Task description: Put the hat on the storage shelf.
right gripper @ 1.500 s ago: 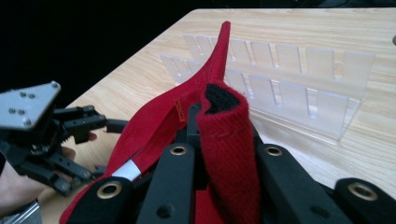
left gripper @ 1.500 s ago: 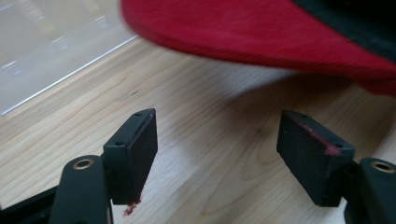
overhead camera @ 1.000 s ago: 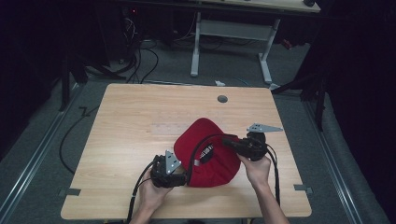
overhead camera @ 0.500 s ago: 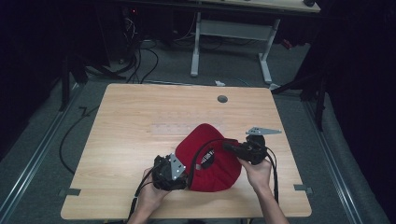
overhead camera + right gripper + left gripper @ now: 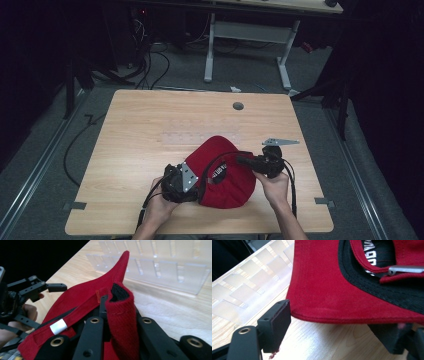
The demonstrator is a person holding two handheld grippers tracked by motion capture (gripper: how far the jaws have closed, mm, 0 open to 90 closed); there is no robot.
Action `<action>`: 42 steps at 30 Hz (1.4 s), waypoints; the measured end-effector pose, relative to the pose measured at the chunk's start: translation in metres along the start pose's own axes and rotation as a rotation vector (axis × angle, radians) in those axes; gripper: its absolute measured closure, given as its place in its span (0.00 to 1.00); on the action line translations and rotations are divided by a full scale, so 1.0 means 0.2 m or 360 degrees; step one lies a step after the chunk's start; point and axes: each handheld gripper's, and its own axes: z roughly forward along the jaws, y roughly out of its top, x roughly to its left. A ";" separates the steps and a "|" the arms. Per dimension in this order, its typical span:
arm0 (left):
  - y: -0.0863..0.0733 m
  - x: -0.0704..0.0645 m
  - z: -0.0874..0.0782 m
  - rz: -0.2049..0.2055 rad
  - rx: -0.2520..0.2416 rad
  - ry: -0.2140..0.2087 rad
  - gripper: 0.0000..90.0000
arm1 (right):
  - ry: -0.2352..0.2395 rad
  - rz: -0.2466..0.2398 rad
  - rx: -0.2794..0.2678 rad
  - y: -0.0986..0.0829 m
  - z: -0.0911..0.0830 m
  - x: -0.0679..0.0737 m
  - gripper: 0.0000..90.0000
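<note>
Two handheld black linkage grippers, bare forearms, no sleeves.
Left gripper (image 5: 192, 181): grey three-cornered plate on top, flat square jaw pads, brass-ringed pivots. Right gripper (image 5: 250, 163): same plate, black bar links with brass eyelets, black cable looping off.

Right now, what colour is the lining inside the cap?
Black, inside the red cap; the left gripper view shows it best, along the sweatband.
</note>
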 end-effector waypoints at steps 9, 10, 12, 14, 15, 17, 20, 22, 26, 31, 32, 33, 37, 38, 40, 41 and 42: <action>0.02 0.03 -0.03 -0.0047 -0.0016 -0.0015 0.41 | 0.0056 0.0023 0.0006 -0.01 0.02 0.02 0.91; 0.02 0.04 -0.03 -0.0048 -0.0019 -0.0017 0.42 | 0.0071 0.0040 0.0012 -0.01 0.02 0.02 0.91; 0.03 0.05 -0.04 -0.0055 -0.0017 -0.0021 0.45 | 0.0087 0.0040 0.0020 -0.01 0.03 0.02 0.91; 0.03 0.06 -0.04 -0.0066 -0.0021 -0.0016 0.48 | 0.0095 0.0039 0.0024 -0.01 0.04 0.02 0.91; 0.04 0.07 -0.04 -0.0083 -0.0016 -0.0023 0.49 | 0.0103 0.0038 0.0016 -0.01 0.04 0.02 0.91; 0.04 0.08 -0.04 -0.0073 -0.0008 -0.0033 0.51 | 0.0105 0.0026 0.0000 -0.01 0.04 0.03 0.90; 0.03 0.07 -0.04 0.0000 0.0013 -0.0036 0.58 | 0.0118 0.0034 -0.0007 -0.01 0.04 0.03 0.90; 0.04 0.07 -0.05 -0.0024 0.0004 -0.0068 0.62 | 0.0125 0.0021 -0.0018 -0.01 0.03 0.02 0.89; 0.06 0.06 -0.07 -0.0049 0.0027 -0.0109 0.67 | 0.0139 0.0014 -0.0039 -0.01 0.02 0.01 0.88; 0.08 0.05 -0.08 -0.0052 0.0074 -0.0173 0.74 | 0.0157 0.0031 -0.0069 -0.01 0.02 0.00 0.85; 0.09 0.05 -0.08 -0.0056 0.0079 -0.0184 0.75 | 0.0157 0.0033 -0.0071 0.00 0.02 -0.01 0.84; 0.09 0.05 -0.08 -0.0058 0.0091 -0.0194 0.76 | 0.0155 0.0035 -0.0072 0.00 0.02 -0.01 0.83; 0.09 0.04 -0.08 -0.0066 0.0122 -0.0230 0.80 | 0.0144 0.0040 -0.0089 0.00 0.02 -0.02 0.79; 0.10 0.04 -0.08 -0.0053 0.0129 -0.0233 0.81 | 0.0143 0.0042 -0.0094 0.00 0.02 -0.02 0.78; 0.10 0.03 -0.09 -0.0036 0.0137 -0.0239 0.82 | 0.0141 0.0046 -0.0101 0.00 0.02 -0.03 0.77; 0.10 0.03 -0.09 -0.0039 0.0139 -0.0244 0.83 | 0.0144 0.0054 -0.0103 0.00 0.02 -0.03 0.77; 0.10 0.03 -0.09 -0.0037 0.0145 -0.0243 0.84 | 0.0148 0.0053 -0.0112 0.01 0.01 -0.04 0.75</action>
